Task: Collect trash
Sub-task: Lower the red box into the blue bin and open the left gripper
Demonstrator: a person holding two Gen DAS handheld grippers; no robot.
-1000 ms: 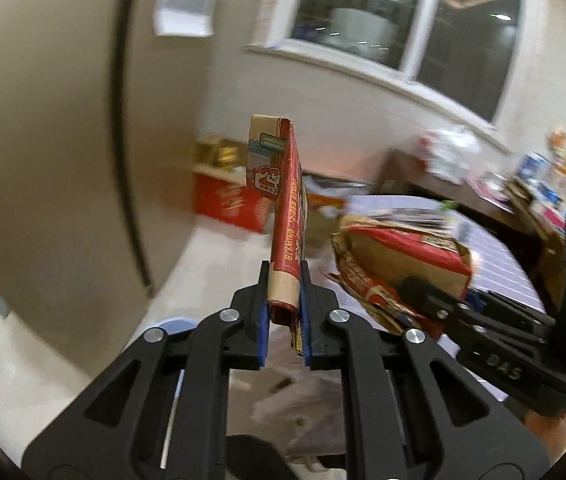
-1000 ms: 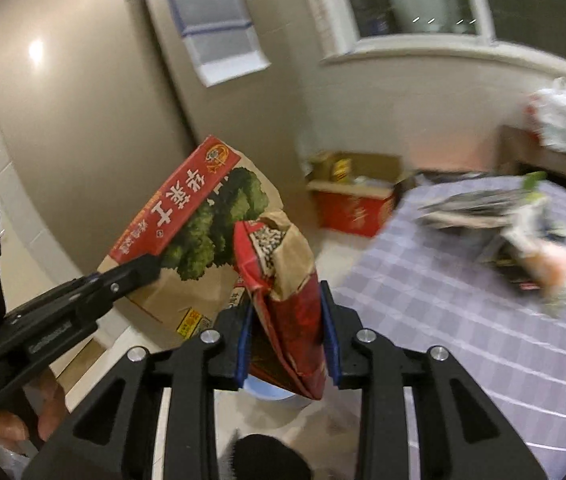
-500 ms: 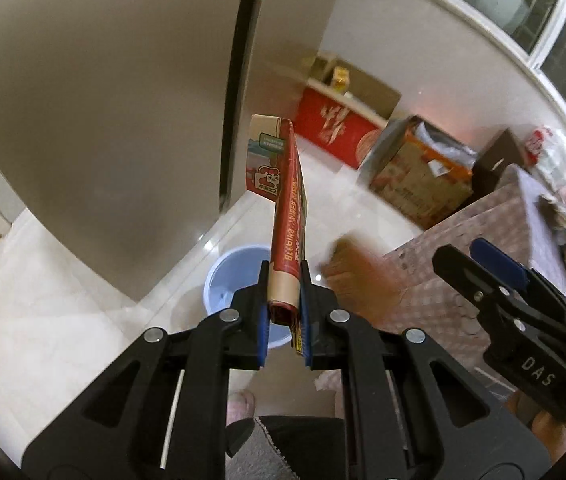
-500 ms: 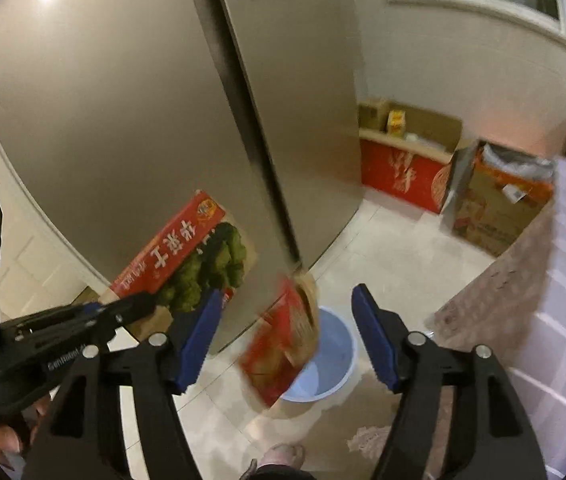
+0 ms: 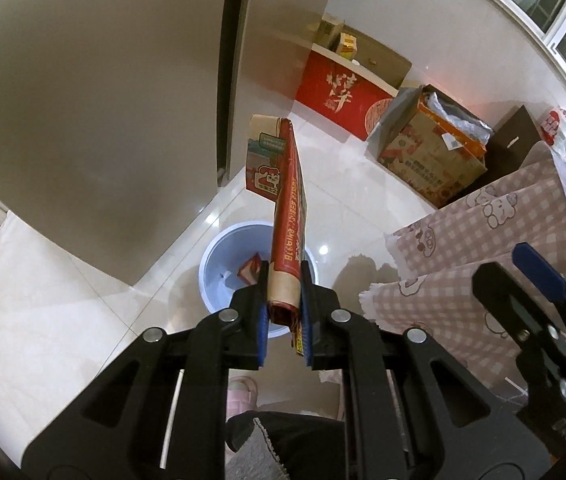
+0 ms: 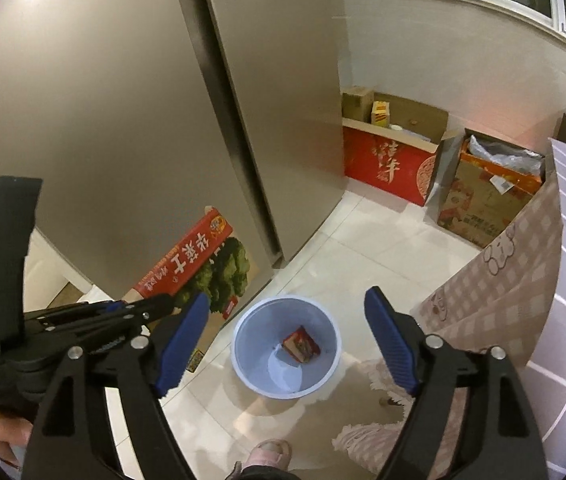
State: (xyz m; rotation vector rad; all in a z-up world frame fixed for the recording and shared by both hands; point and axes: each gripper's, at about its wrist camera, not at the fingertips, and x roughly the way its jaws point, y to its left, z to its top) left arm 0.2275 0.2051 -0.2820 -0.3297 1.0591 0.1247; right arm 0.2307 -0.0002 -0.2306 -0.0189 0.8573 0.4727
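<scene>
My left gripper (image 5: 284,316) is shut on a flat red and brown food box (image 5: 287,216), held edge-up above a light blue bin (image 5: 219,264) on the floor. The same box (image 6: 199,268) and left gripper (image 6: 151,308) show at the left of the right wrist view. My right gripper (image 6: 287,340) is open and empty over the bin (image 6: 251,372). A red snack packet (image 6: 301,344) lies inside the bin; its corner shows in the left wrist view (image 5: 250,269). The right gripper (image 5: 539,280) also shows at the right of the left wrist view.
A tall grey fridge (image 6: 163,100) stands left of the bin. A red carton (image 6: 387,168) and an orange box (image 6: 487,196) sit by the far wall. A table with a pink checked cloth (image 6: 523,280) is to the right. A slippered foot (image 6: 271,452) is below the bin.
The right gripper opened and its red packet dropped into the bin. Both grippers tipped down and came over the bin. The left gripper still holds the box.
</scene>
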